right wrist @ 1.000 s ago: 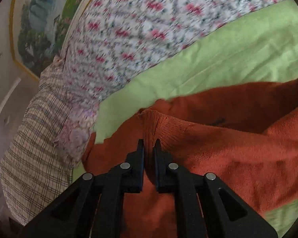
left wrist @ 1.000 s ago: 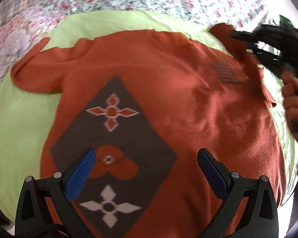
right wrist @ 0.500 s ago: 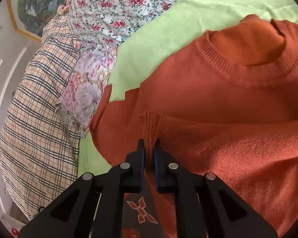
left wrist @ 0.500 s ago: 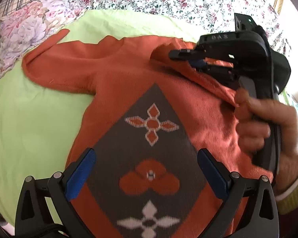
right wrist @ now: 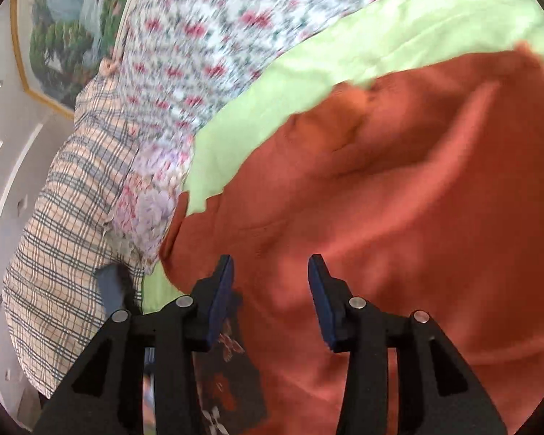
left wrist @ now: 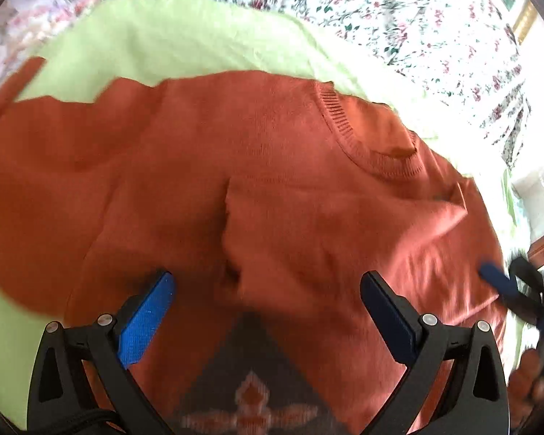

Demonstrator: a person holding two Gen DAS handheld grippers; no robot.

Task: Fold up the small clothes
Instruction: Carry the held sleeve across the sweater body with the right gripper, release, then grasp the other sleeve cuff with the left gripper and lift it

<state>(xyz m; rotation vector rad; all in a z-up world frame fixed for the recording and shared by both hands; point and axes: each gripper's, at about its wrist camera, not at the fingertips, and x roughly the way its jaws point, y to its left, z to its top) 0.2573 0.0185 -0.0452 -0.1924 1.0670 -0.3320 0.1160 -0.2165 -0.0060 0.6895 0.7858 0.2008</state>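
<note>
A rust-orange knit sweater (left wrist: 290,188) with a dark diamond pattern (left wrist: 250,380) lies on a light green sheet (left wrist: 185,40). Its right sleeve is folded across the chest, the cuff edge near the middle (left wrist: 228,217). My left gripper (left wrist: 266,290) is open and empty just above the chest. My right gripper (right wrist: 270,275) is open and empty over the sweater (right wrist: 399,217); it also shows blurred at the right edge of the left wrist view (left wrist: 504,286).
Floral bedding (left wrist: 399,11) lies beyond the green sheet. A plaid pillow (right wrist: 61,224) and a flowered pillow (right wrist: 148,195) lie at the left. A framed landscape picture (right wrist: 65,25) hangs on the wall.
My right gripper let go of the sleeve cuff, opened and pulled back to the right. The sleeve now lies folded over the chest. My left gripper moved forward toward the collar.
</note>
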